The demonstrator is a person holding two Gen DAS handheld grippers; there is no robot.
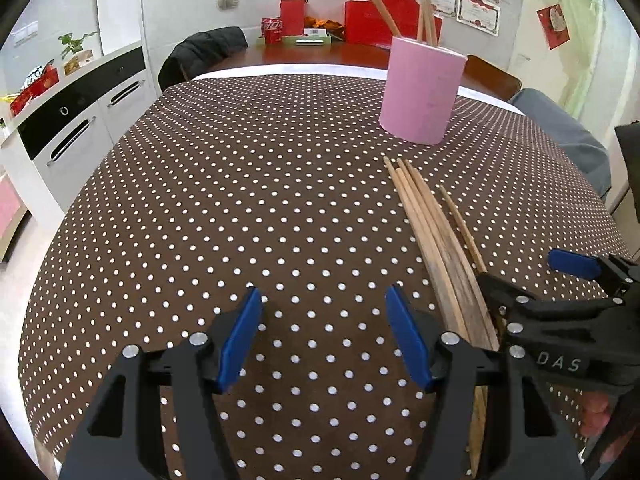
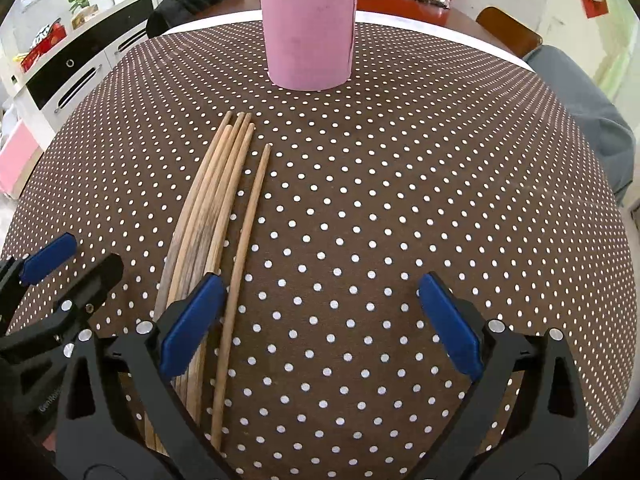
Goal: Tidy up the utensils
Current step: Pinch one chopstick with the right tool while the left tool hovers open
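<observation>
Two grippers hung over the counter (image 2: 400,160), neither holding anything. Right gripper (image 2: 320,328): fingers (image 2: 192,320) stood wide apart, nothing between the pads but dotted cloth; its left finger sat just above the chopsticks (image 2: 216,208), probably lined up to straddle the single stick lying slightly apart from the bunch. Left gripper (image 1: 324,336): fingers (image 1: 240,340) likewise apart and empty, set off to the side of the chopsticks (image 1: 432,232), likely kept clear so the right could work.

The chopsticks lay flat, four bunched and touching, one just beside them, tips toward the cup (image 2: 308,28). The cup stood upright beyond them, near but not touching, several sticks already upright inside (image 1: 384,4). Judged: the loose five remained to be moved into the cup.
</observation>
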